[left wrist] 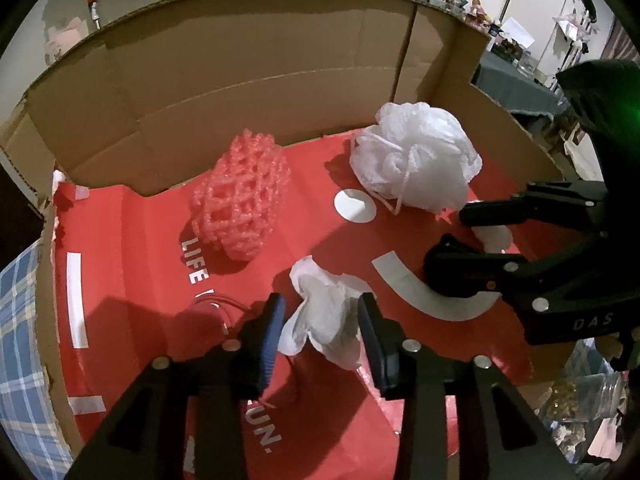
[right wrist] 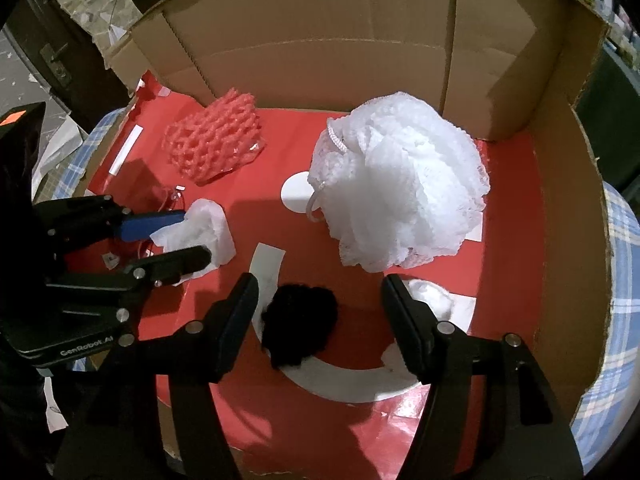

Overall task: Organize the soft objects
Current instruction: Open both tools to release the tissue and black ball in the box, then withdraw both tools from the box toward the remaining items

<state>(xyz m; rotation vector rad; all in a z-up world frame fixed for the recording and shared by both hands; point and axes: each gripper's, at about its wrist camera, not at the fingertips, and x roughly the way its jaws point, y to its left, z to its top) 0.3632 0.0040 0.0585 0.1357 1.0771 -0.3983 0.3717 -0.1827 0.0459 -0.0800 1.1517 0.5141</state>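
On the red printed sheet (left wrist: pixel 152 240) inside the cardboard box (left wrist: pixel 240 60) lie a pink foam net (left wrist: pixel 240 196), a white mesh bath pouf (left wrist: pixel 416 160) and a crumpled white tissue (left wrist: pixel 324 320). My left gripper (left wrist: pixel 322 320) has its fingers on both sides of the tissue, touching it. In the right wrist view the tissue (right wrist: pixel 208 232) sits between the left gripper's fingers (right wrist: pixel 192 240). My right gripper (right wrist: pixel 320 308) is open over a black fuzzy ball (right wrist: pixel 300 320), with a small white cotton wad (right wrist: pixel 428 300) beside its right finger. The pouf (right wrist: pixel 400 192) and the net (right wrist: pixel 216 140) lie beyond.
The box walls (right wrist: pixel 320 40) rise at the back and right. A blue plaid cloth (left wrist: pixel 20 340) lies under the box on the left and on the right (right wrist: pixel 620 280). Cluttered shelves (left wrist: pixel 500 12) stand far behind.
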